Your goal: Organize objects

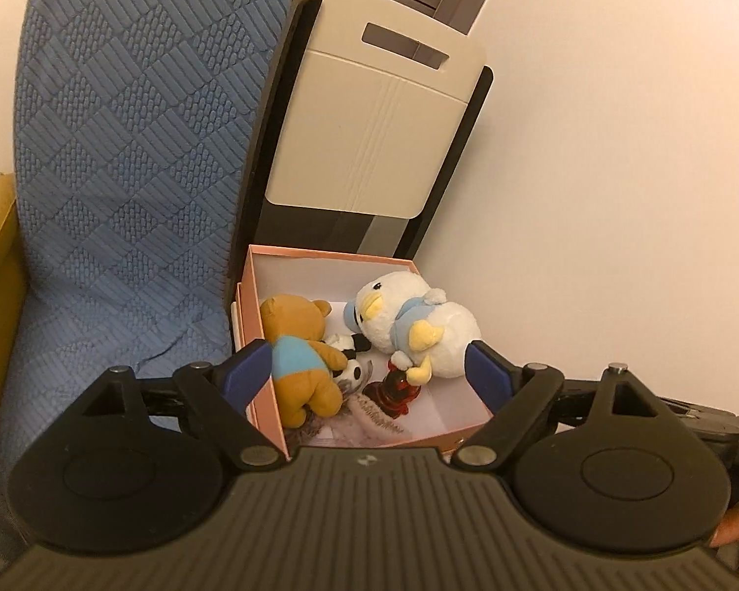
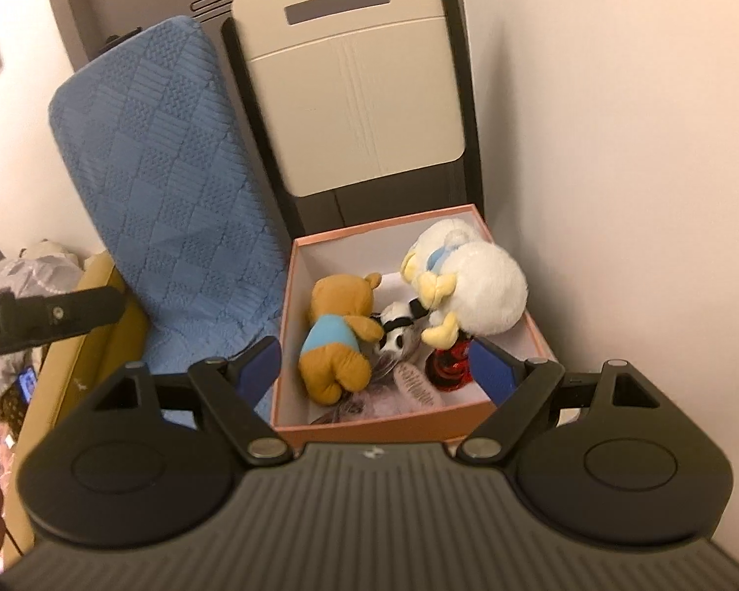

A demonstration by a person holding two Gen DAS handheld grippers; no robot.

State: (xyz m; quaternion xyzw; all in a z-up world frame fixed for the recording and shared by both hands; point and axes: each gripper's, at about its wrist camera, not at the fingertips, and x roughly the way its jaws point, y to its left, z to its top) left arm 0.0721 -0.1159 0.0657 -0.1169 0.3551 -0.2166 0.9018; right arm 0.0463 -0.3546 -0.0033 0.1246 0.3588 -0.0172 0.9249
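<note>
A pink open box (image 1: 320,252) (image 2: 369,429) stands on the floor in a corner. Inside lie a brown bear in a blue shirt (image 1: 300,359) (image 2: 340,340), a white duck plush (image 1: 419,320) (image 2: 478,285), a small black-and-white plush (image 1: 352,369) (image 2: 396,332), a red toy (image 1: 394,394) (image 2: 448,364) and a printed sheet (image 2: 414,386). My left gripper (image 1: 367,372) hangs above the box's near side, open, with nothing between its blue pads (image 1: 249,369). My right gripper (image 2: 377,363) is also open and empty above the box's near edge.
A blue quilted cushion (image 1: 123,172) (image 2: 172,207) leans upright left of the box. A cream folded panel in a black frame (image 1: 369,123) (image 2: 359,98) stands behind it. A white wall (image 1: 616,197) closes the right side. Yellow furniture (image 2: 74,369) and clutter lie far left.
</note>
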